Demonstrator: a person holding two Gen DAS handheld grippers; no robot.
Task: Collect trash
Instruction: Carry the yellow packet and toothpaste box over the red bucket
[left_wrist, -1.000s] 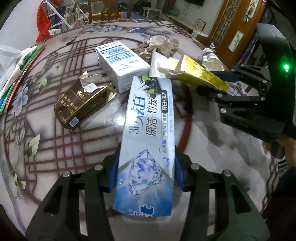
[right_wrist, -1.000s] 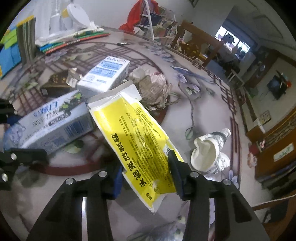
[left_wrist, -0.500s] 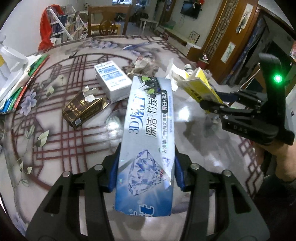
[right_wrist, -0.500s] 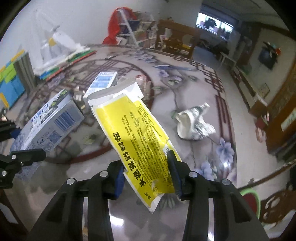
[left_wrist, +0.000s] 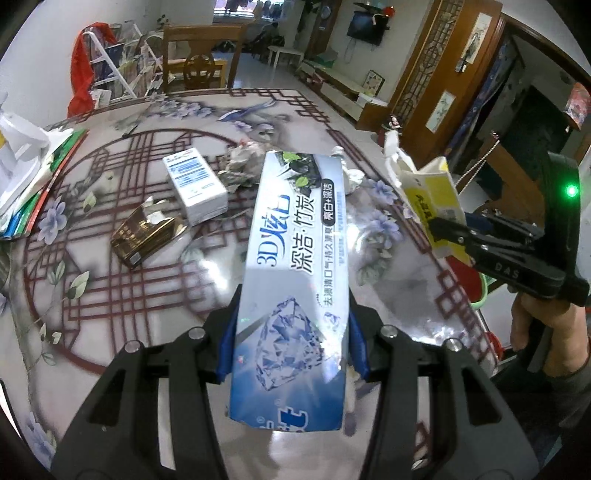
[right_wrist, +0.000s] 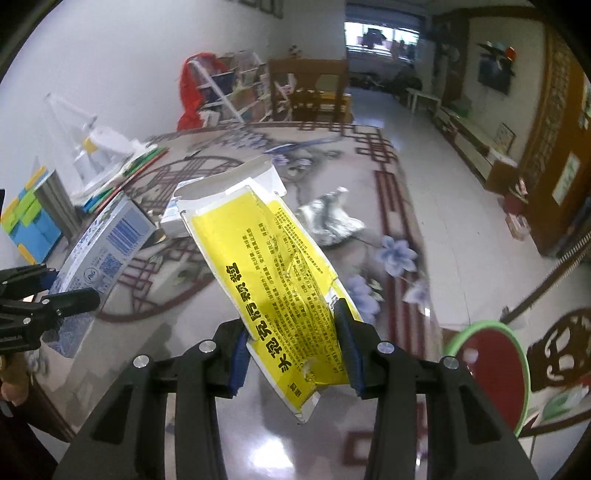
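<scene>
My left gripper (left_wrist: 291, 343) is shut on a long blue toothpaste box (left_wrist: 295, 266) and holds it well above the table. The box also shows at the left of the right wrist view (right_wrist: 107, 251). My right gripper (right_wrist: 291, 354) is shut on a torn yellow carton (right_wrist: 280, 277), also lifted; it shows at the right of the left wrist view (left_wrist: 432, 199). On the table lie a white and blue box (left_wrist: 194, 184), a torn gold box (left_wrist: 147, 232), crumpled paper (left_wrist: 240, 166) and a crushed silver wrapper (right_wrist: 328, 221).
The round patterned table (left_wrist: 110, 295) has books and papers (left_wrist: 33, 184) along its left edge. A green-rimmed bin with a red inside (right_wrist: 487, 369) stands on the floor past the table's right edge. A wooden chair (left_wrist: 195, 62) stands behind the table.
Both grippers have risen from the table with the toothpaste box and the yellow carton in them. The right gripper has swung right, and the green-rimmed bin has come into its view.
</scene>
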